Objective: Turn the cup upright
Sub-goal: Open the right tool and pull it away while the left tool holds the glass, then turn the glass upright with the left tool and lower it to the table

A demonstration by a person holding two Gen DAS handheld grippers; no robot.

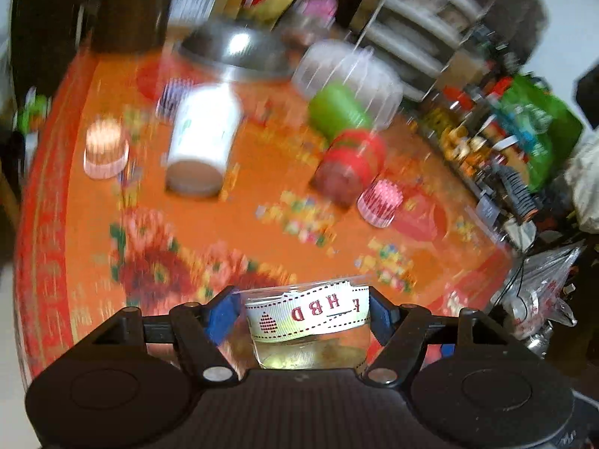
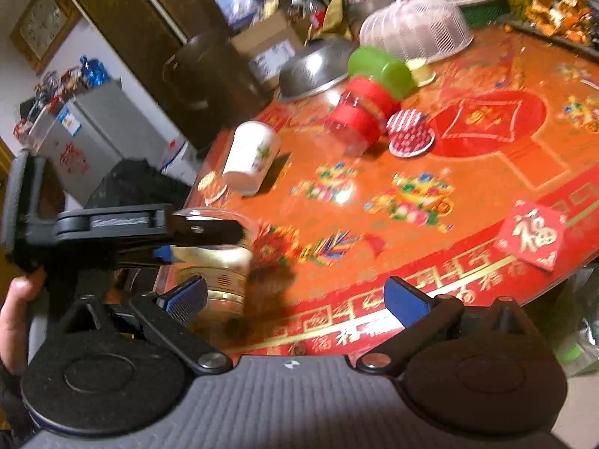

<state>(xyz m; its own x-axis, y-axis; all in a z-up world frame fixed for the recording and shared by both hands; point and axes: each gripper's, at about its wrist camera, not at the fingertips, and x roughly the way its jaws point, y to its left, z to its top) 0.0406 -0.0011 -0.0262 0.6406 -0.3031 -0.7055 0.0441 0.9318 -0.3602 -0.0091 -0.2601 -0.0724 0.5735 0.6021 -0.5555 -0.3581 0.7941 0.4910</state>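
A clear cup (image 1: pixel 309 321), banded with a white ribbon lettered "HBD", is clamped between the blue pads (image 1: pixel 222 312) of the left gripper (image 1: pixel 305 314) above the near edge of a round table (image 1: pixel 243 217) spread with an orange-and-red festive cloth. In the right wrist view the same cup (image 2: pixel 221 258) is seen held at the table's near-left rim by the left gripper (image 2: pixel 164 243), gripped in a bare hand (image 2: pixel 17 307); whether the cup is upright cannot be told. The right gripper (image 2: pixel 295 299) is seen low over the near rim with its blue pads (image 2: pixel 406 299) spread wide apart and nothing between them.

Farther back, a white mug (image 2: pixel 251 157) is shown lying on its side, near a red-banded jar (image 2: pixel 359 116) that lies against a green cup (image 2: pixel 382 69). A small red-patterned cup (image 2: pixel 410 133) stands just beside the jar. A steel bowl (image 2: pixel 314 71) and a mesh food cover (image 2: pixel 415 28) are set upside down at the far side. A red card (image 2: pixel 531 235) lies near the right rim.
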